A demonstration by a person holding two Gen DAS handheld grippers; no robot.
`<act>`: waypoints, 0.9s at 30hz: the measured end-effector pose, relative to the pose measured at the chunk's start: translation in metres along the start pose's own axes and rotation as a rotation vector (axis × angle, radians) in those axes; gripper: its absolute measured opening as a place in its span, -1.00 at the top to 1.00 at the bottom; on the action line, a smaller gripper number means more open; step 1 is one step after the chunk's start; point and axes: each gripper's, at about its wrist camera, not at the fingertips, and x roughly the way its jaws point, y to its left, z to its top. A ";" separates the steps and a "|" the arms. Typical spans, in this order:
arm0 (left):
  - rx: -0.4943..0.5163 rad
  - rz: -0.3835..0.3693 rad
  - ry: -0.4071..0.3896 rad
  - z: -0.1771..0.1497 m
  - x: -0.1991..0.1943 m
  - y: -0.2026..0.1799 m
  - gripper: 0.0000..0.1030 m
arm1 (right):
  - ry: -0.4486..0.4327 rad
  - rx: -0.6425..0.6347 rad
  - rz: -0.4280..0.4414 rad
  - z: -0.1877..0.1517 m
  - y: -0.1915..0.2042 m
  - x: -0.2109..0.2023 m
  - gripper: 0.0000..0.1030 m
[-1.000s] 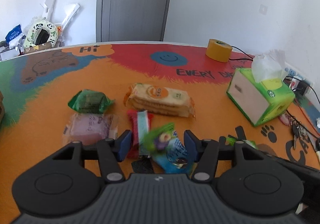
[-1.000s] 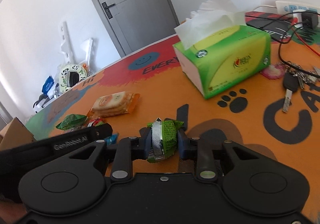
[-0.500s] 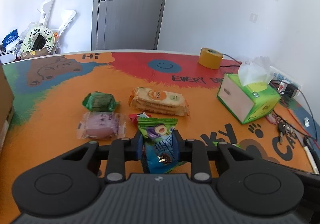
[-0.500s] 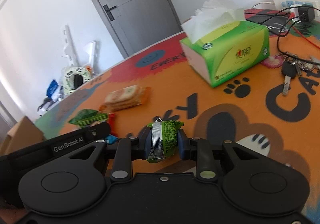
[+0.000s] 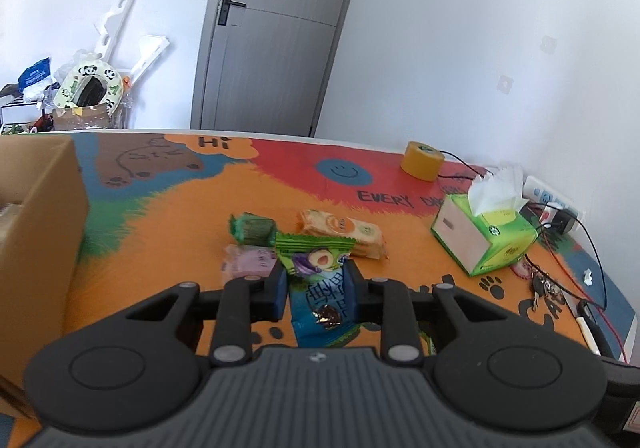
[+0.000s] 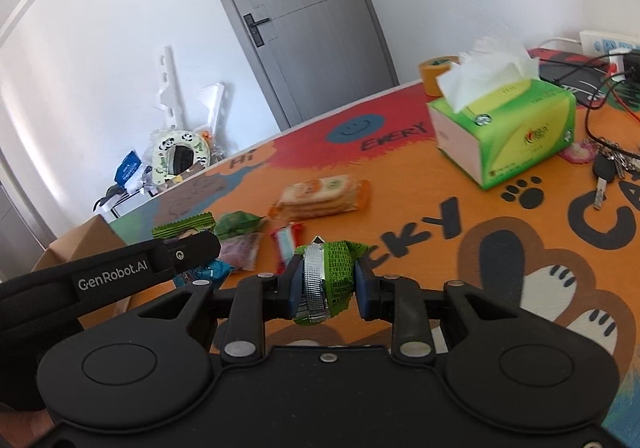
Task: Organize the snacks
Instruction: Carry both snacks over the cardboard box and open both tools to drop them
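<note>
My left gripper (image 5: 316, 284) is shut on a blue and green snack packet (image 5: 318, 288) and holds it above the table. My right gripper (image 6: 326, 282) is shut on a small green wrapped snack (image 6: 334, 276), also lifted. On the table lie an orange cracker pack (image 5: 344, 232), a green wrapped candy (image 5: 252, 228), a pink wrapped cake (image 5: 250, 262) and a red and white candy stick (image 6: 286, 242). The left gripper (image 6: 176, 256) shows in the right wrist view, to the left of my right one.
An open cardboard box (image 5: 36, 215) stands at the table's left. A green tissue box (image 5: 486, 236), a yellow tape roll (image 5: 422, 165), keys (image 6: 608, 167), cables and a power strip (image 5: 554, 199) crowd the right side.
My left gripper closed on the blue and green packet and lifted it up and leftward; the cardboard box came into view. My right gripper kept its green snack and rose a little.
</note>
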 end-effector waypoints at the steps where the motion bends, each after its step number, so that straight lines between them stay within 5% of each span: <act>1: -0.006 -0.002 -0.005 0.001 -0.003 0.003 0.48 | -0.001 -0.003 0.000 0.000 0.004 -0.001 0.47; 27: -0.094 0.102 -0.141 0.024 -0.079 0.082 0.48 | -0.036 -0.080 0.144 0.002 0.094 -0.013 0.47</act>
